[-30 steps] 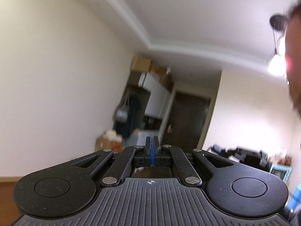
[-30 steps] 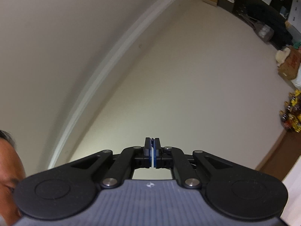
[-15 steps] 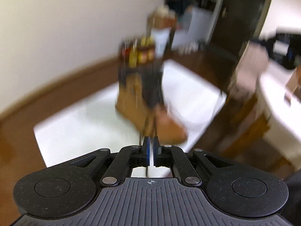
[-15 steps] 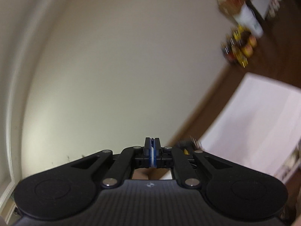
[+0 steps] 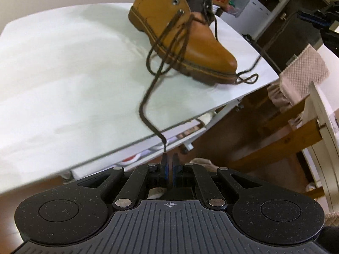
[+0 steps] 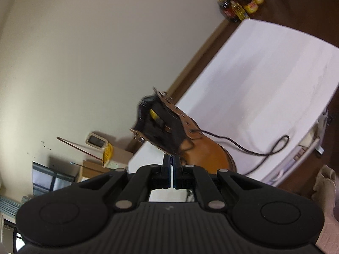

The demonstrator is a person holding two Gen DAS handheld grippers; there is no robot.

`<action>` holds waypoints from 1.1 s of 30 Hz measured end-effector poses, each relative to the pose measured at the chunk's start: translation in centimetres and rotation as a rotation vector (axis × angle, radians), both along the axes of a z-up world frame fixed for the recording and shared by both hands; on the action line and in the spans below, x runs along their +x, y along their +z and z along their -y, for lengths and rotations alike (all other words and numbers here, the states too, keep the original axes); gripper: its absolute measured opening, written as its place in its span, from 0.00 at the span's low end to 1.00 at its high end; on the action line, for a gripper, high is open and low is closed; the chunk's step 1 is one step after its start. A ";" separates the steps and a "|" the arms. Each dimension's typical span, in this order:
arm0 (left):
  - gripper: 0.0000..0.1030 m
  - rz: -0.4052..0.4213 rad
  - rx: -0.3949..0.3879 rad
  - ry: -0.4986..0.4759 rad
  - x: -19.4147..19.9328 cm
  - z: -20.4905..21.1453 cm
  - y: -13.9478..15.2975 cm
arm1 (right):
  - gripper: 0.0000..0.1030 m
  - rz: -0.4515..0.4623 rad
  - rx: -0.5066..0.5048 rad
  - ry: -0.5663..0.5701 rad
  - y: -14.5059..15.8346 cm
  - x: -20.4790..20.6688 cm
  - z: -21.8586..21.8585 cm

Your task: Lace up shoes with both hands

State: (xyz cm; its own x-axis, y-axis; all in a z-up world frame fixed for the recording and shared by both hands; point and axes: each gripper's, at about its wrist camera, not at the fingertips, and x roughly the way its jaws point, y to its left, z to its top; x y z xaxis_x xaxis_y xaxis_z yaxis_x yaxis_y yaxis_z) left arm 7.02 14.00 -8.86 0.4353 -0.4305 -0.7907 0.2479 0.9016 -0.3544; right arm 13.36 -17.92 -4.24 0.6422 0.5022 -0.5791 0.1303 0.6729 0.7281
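Fingertips (image 5: pixel 164 165) of the left gripper (image 5: pixel 170 158): black with blue pads, drawn almost together, only a thin slit between, nothing seen in that slit. Pointed downward past the near edge of a white glossy rectangular table (image 5: pixel 63 74). On the far right part of that table, a tan leather lace-up work boot (image 5: pixel 190 42) with a dark lugged sole, upright on its sole, toe toward the table's right corner, upper eyelets empty. From a low eyelet, a dark brown round shoelace (image 5: pixel 146 97) hanging in loose loops down the boot's side, then running across the table top toward the near edge and over it. Lace end lined up with the tip of the left-hand finger; touching or merely behind it, cannot tell. Other stretch of the same lace curled in a small loop on the table just beside the toe. Right of the table, a pinkish quilted cushion (image 5: pixel 303 69) on a wooden frame.

Right wrist view, tilted: fingers (image 6: pixel 166 165) of the right gripper (image 6: pixel 171 160) pressed together, just a pale hairline between the pads, nothing gripped. Straight beyond the tips, the tan boot (image 6: pixel 207 154), toe nearest, dark tongue open and eyelet flaps spread, somewhat blurred. Brown shoelace (image 6: pixel 254 152) leading from a low eyelet out over the white table (image 6: pixel 264 74), slack, ending in a curl near the table's edge, well apart from the gripper. On the brown floor by the far wall, a cluster of dark bottles with yellow labels (image 6: pixel 241 2). Left of the boot, stacked cardboard boxes (image 6: pixel 118 156) against the cream wall.
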 end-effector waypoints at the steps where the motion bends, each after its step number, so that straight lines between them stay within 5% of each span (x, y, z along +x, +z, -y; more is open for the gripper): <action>1: 0.01 0.005 0.000 0.025 0.0 0.0 -0.3 | 0.03 -0.004 -0.001 0.002 -0.1 0.2 -0.1; 10: 0.01 -0.002 -0.036 0.123 -0.7 -0.5 -0.5 | 0.03 -0.044 -0.021 0.063 -0.7 2.2 -0.4; 13: 0.01 -0.017 0.033 0.142 -0.8 0.0 -0.7 | 0.03 -0.054 -0.023 0.080 -0.8 2.6 -0.4; 33: 0.02 -0.081 -0.026 0.162 -0.2 0.3 -0.8 | 0.03 -0.073 -0.014 0.080 -0.9 3.0 0.0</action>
State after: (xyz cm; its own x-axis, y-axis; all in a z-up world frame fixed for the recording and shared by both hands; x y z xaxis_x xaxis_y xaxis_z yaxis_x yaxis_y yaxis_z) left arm 6.86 13.69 -9.71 0.4360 -0.3805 -0.8156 0.0701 0.9179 -0.3907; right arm 16.41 -17.96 -5.19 0.5558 0.5420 -0.6303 0.1281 0.6933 0.7091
